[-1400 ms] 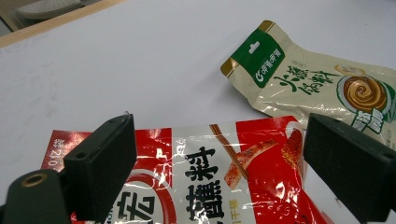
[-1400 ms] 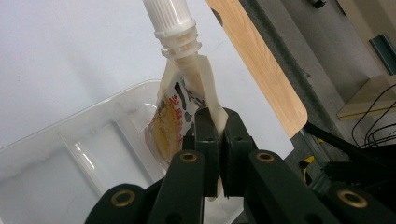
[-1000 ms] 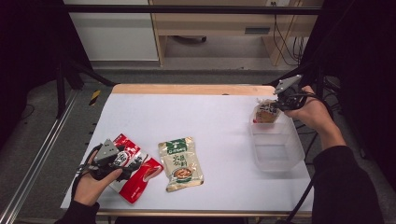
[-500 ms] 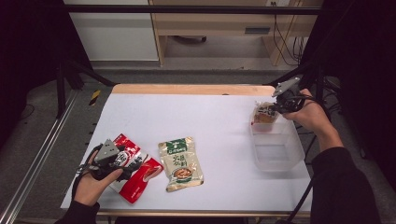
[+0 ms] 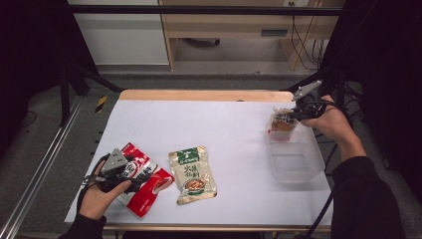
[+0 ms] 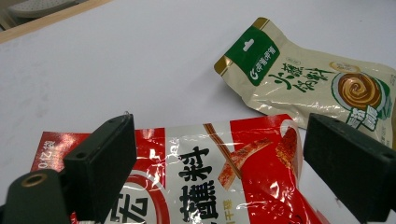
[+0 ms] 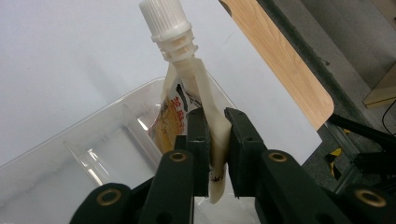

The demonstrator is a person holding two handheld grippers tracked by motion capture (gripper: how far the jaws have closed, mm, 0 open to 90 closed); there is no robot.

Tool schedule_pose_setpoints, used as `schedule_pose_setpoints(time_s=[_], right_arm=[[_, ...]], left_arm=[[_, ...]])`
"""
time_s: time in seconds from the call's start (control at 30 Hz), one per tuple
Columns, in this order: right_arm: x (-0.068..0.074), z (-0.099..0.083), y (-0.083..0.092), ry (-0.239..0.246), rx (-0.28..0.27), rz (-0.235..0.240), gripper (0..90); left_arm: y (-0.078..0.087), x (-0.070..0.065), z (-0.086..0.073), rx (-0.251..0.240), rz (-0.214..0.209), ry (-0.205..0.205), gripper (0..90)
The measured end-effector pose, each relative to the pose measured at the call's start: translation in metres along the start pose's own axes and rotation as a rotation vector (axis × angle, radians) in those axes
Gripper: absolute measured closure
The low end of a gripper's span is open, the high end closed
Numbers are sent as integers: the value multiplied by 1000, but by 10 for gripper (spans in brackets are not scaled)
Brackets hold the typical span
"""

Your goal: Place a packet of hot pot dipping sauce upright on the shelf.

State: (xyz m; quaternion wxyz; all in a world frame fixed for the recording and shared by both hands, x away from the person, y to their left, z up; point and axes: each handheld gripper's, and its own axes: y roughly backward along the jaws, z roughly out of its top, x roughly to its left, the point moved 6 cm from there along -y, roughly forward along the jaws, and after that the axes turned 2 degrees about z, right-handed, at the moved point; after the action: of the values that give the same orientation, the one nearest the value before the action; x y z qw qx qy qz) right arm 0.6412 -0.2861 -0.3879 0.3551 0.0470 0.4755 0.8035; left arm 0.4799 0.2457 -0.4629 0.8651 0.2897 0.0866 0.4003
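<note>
Right now the right gripper (image 7: 215, 140) has just been easing its jaws apart, yet they still pinch the spouted pouch (image 7: 196, 100) over the clear tub's (image 5: 294, 162) far end. Meanwhile the left gripper (image 6: 224, 154) hovers open above the red packet (image 6: 219, 177).

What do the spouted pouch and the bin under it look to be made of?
Spouted pouch: glossy printed flexible film, likely plastic laminate, with a ribbed white hard-plastic cap; it creases between the right gripper fingers. Bin: clear rigid plastic, see-through walls with frosted glare.
</note>
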Motion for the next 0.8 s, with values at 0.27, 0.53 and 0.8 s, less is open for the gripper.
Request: schedule_pose_setpoints(time_s=[0.27,0.53,0.8], right_arm=[[1,-2,2,-47,-2,-20,503],[6,5,23,-91,-65,-94,274],[40,22,48,-86,-153,-110,168]], left_arm=[[-1,0,0,2,-2,-2,97],[-3,-3,1,7,-10,-12,96],[-6,-9,3,16,-18,-31,96]])
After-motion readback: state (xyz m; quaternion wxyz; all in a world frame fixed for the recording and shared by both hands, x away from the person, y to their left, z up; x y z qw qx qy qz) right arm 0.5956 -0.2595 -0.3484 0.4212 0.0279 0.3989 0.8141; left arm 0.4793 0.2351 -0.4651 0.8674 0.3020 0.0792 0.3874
